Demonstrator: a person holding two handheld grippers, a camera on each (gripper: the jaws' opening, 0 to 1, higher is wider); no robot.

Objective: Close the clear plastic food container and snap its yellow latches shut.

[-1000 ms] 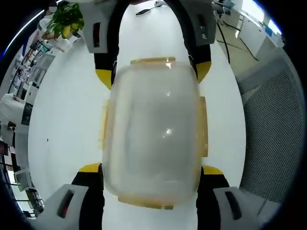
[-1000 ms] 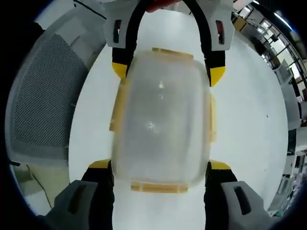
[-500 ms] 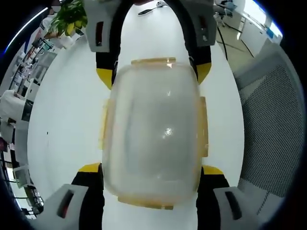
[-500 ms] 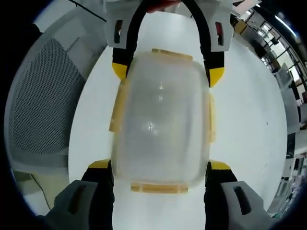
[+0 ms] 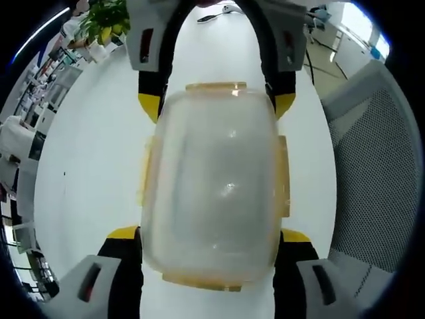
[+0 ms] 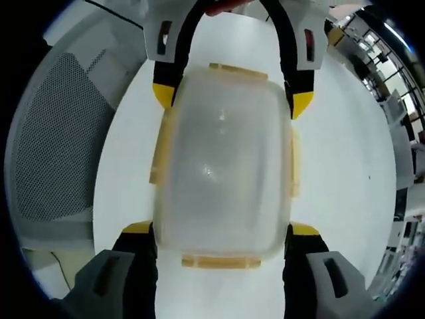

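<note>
1. Clear rectangular plastic food container (image 5: 214, 189) (image 6: 224, 163) with yellow latches (image 5: 282, 178) (image 6: 157, 156): rests on the white round desk (image 5: 86, 173) (image 6: 339, 166), lid in place, spanning the gap between both grippers.
2. Left gripper (image 5: 211, 234): its yellow-tipped black fingers (image 5: 123, 234) stand wide apart, one at each near corner of the container; whether they press its sides cannot be told.
3. Right gripper (image 6: 222, 229): its fingers (image 6: 304, 230) likewise flank the container's opposite end, spread wide; contact cannot be told.
4. Grey mesh chair back (image 5: 375, 179) (image 6: 56, 139): stands beside the desk edge.
5. Green potted plant (image 5: 106, 16): stands at the desk's far side in the left gripper view.
</note>
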